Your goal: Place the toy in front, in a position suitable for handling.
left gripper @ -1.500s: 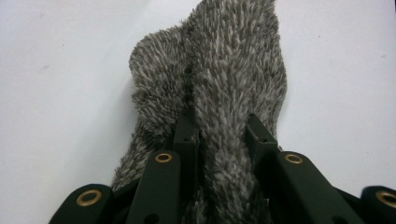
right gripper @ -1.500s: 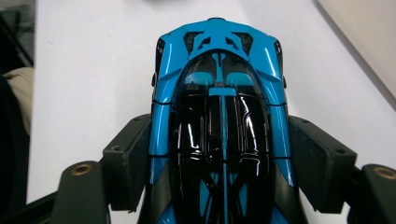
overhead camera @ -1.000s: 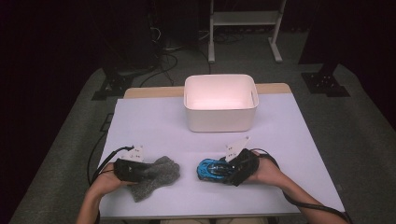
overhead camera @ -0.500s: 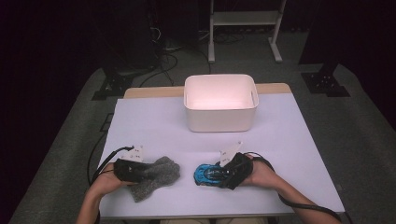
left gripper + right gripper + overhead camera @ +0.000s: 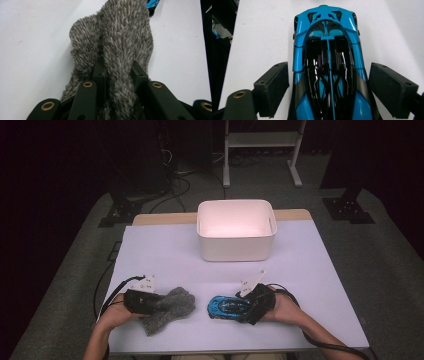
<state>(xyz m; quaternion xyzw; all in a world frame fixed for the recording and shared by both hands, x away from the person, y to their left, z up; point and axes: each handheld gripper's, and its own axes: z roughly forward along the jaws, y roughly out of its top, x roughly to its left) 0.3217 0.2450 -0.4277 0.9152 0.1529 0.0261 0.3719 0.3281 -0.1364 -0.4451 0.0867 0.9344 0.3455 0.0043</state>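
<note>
R gripper jaws just opened wider, straddling the car, pads not touching; grab comes next. L gripper clamped on cloth, lower left.

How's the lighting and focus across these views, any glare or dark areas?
High view: the room behind is dark, the white plastic bin glows overexposed. Right gripper view: bright streaks of glare on the glossy blue and black toy car. Left gripper view: the fuzzy grey cloth is sharp, evenly lit.
</note>
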